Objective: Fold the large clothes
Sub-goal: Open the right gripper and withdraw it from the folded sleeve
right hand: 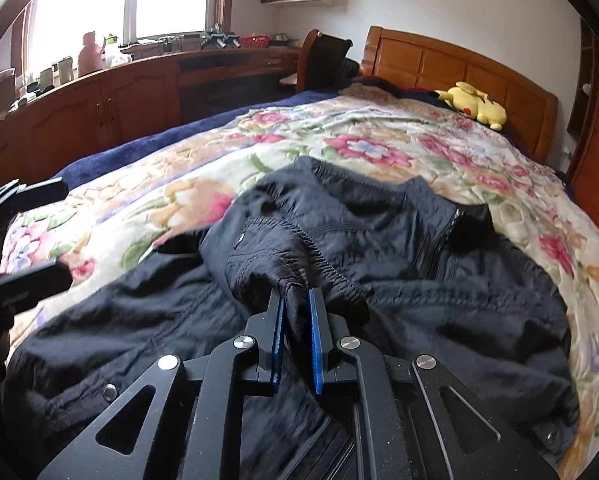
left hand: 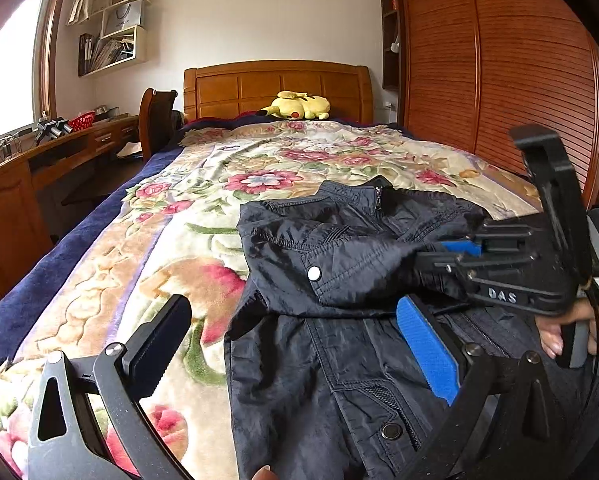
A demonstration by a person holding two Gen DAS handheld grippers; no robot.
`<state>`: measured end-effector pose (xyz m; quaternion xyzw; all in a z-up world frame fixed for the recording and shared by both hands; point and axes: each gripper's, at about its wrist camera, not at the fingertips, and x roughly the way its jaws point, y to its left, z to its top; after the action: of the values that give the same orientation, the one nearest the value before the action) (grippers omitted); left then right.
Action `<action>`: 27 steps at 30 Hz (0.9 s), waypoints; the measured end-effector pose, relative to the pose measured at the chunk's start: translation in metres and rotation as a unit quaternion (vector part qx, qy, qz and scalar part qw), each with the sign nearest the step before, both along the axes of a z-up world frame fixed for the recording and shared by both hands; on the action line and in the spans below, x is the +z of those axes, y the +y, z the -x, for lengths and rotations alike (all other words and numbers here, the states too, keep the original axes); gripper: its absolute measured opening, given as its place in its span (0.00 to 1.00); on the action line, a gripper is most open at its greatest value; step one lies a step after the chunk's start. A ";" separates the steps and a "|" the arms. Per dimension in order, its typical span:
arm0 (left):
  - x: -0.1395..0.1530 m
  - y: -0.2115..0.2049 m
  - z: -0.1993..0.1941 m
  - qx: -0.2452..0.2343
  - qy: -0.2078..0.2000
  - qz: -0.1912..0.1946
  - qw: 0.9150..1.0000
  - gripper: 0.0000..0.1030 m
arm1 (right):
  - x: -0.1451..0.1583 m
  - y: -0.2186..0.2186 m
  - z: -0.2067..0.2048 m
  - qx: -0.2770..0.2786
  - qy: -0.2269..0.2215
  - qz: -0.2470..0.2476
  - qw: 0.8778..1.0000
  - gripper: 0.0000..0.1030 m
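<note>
A dark zip jacket point(left hand: 339, 360) lies front up on the floral blanket point(left hand: 203, 184), collar toward the headboard. One sleeve point(right hand: 267, 248) is folded across its chest. My right gripper point(right hand: 295, 300) rests low on the jacket; its blue pads point(right hand: 314, 344) stand slightly apart with the sleeve cuff loosely between them. From the left wrist view this right gripper point(left hand: 431, 258) reaches in from the right, held by a hand point(left hand: 567, 332). My left gripper point(left hand: 295, 348) is wide open over the jacket's left edge and holds nothing. It also shows as the left gripper point(right hand: 35, 236) at the far left.
A yellow plush toy point(left hand: 299, 106) lies by the wooden headboard point(left hand: 275, 84). A chair point(left hand: 155, 120) and a long desk point(left hand: 59, 148) with clutter run along the bed's left side under the window. A wooden wardrobe point(left hand: 499, 80) stands close on the right.
</note>
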<state>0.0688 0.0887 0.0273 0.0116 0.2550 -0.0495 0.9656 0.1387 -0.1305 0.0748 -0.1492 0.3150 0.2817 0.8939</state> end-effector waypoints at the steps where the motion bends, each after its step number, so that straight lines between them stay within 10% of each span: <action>1: -0.001 0.000 0.000 0.000 0.001 -0.001 1.000 1.00 | -0.003 0.001 0.002 -0.001 0.005 -0.001 1.000 0.21; 6: -0.004 0.000 -0.004 0.003 0.007 -0.003 1.000 1.00 | -0.006 -0.012 0.014 -0.009 0.009 -0.005 1.000 0.60; 27: 0.006 -0.051 -0.064 -0.027 0.022 -0.032 0.999 1.00 | -0.048 -0.101 0.023 -0.155 0.028 -0.013 0.987 0.62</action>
<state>0.1327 0.0373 0.0331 0.0481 0.2771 -0.0673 0.9573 0.1153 -0.2314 0.0268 -0.0793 0.3554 0.1473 0.9196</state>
